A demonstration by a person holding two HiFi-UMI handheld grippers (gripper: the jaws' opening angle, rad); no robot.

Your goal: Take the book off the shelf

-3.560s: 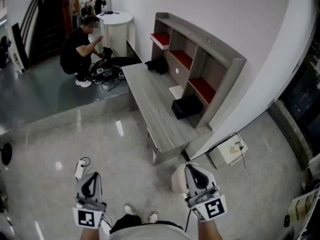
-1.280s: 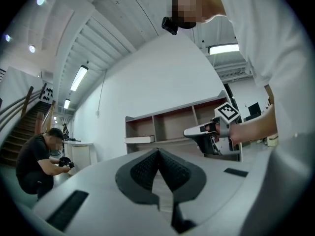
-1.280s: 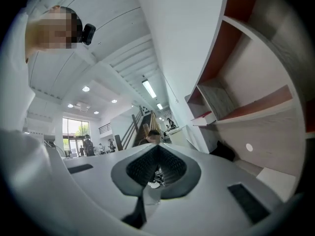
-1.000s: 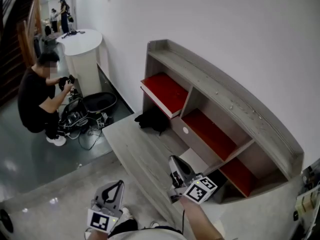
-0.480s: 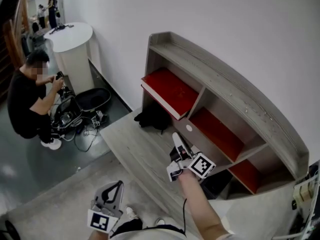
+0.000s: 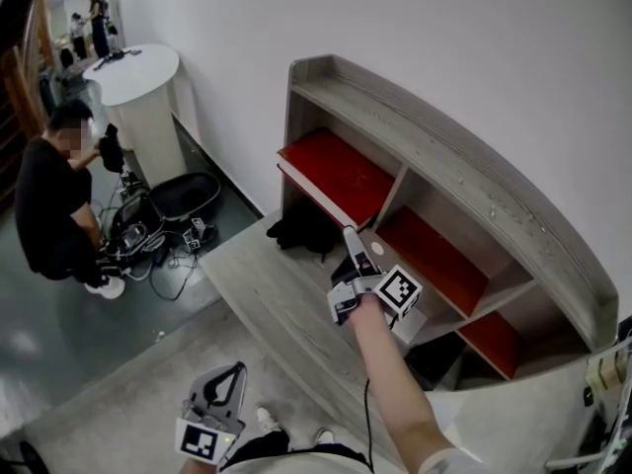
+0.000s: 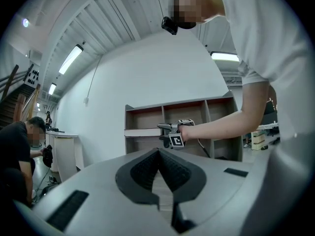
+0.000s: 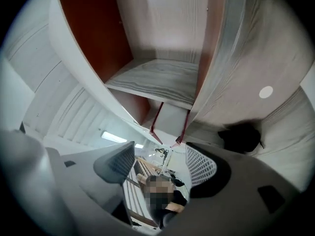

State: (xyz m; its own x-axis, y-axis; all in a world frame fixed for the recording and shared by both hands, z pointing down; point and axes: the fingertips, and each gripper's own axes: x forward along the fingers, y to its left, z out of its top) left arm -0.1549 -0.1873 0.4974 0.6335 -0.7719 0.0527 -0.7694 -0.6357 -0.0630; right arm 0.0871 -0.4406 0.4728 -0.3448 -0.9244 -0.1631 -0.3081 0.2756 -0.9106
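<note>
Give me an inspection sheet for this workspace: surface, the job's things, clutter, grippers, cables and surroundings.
Surface: grey wooden desk carrying a grey shelf unit.
Job's things: red-covered book lying flat in the shelf's left compartment, jutting past its front.
Clutter: black bundle on the desk below the book.
Grippers: right gripper near the book's front edge, jaws just been opening, nothing between them; left gripper low by the body, shut, empty.
Cables: tangle on the floor beside the crouching person.
Surroundings: white round table, open black case on the floor.
</note>
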